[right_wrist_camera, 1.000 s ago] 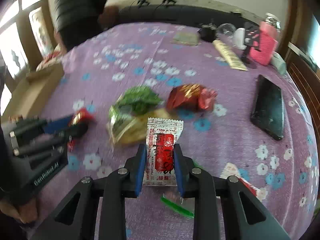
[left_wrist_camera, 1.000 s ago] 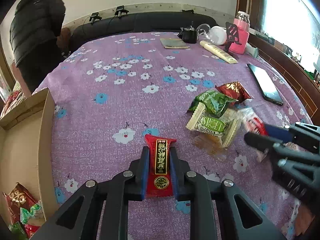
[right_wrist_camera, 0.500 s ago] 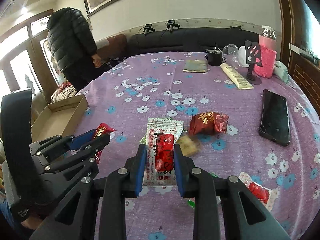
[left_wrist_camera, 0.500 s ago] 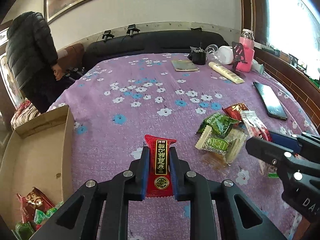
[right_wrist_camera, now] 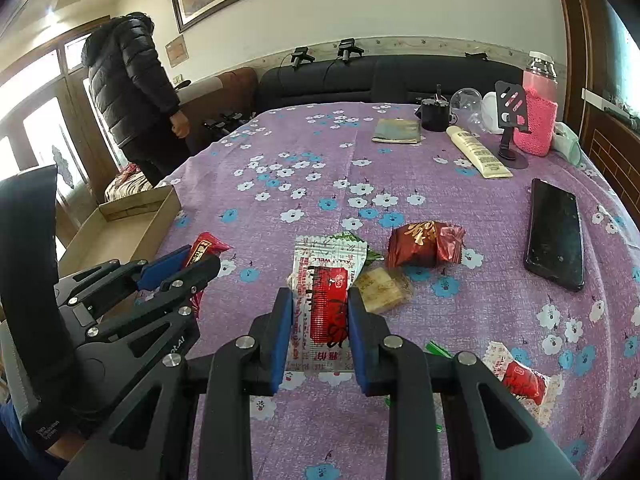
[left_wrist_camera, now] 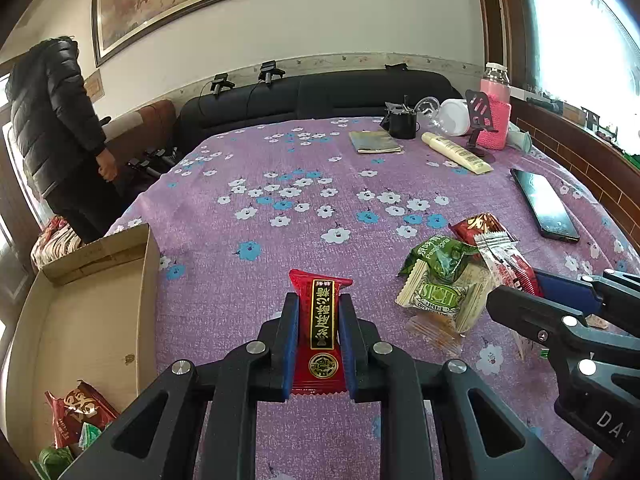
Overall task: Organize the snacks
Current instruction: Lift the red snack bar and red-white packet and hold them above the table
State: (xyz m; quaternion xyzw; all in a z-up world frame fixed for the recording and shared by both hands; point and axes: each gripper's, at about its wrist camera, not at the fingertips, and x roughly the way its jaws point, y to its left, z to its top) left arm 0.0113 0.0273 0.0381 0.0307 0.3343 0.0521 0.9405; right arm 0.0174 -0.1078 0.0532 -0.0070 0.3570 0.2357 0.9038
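My left gripper (left_wrist_camera: 318, 308) is shut on a red candy bar (left_wrist_camera: 321, 322) with a black and gold label, held above the purple flowered cloth. My right gripper (right_wrist_camera: 320, 304) is shut on a clear sachet with a red centre (right_wrist_camera: 326, 300), also lifted off the cloth. A pile of loose snacks (left_wrist_camera: 444, 280) lies between them: green packets, a cream wafer pack, a dark red wrapped sweet (right_wrist_camera: 424, 242). A cardboard box (left_wrist_camera: 84, 320) at the left edge holds a few packets (left_wrist_camera: 76, 412). The left gripper shows in the right wrist view (right_wrist_camera: 188, 264).
A black phone (right_wrist_camera: 556, 232) lies right of the pile. Another red-centred sachet (right_wrist_camera: 520, 380) lies near the right front. A cream tube (right_wrist_camera: 478, 156), pink bottle (right_wrist_camera: 538, 116), black stand and booklet sit at the far end. A person in a black jacket (right_wrist_camera: 128, 96) stands at the left.
Both grippers have risen and tilted up from close over the cloth, each keeping its snack. The pile and the box now lie lower in both views.
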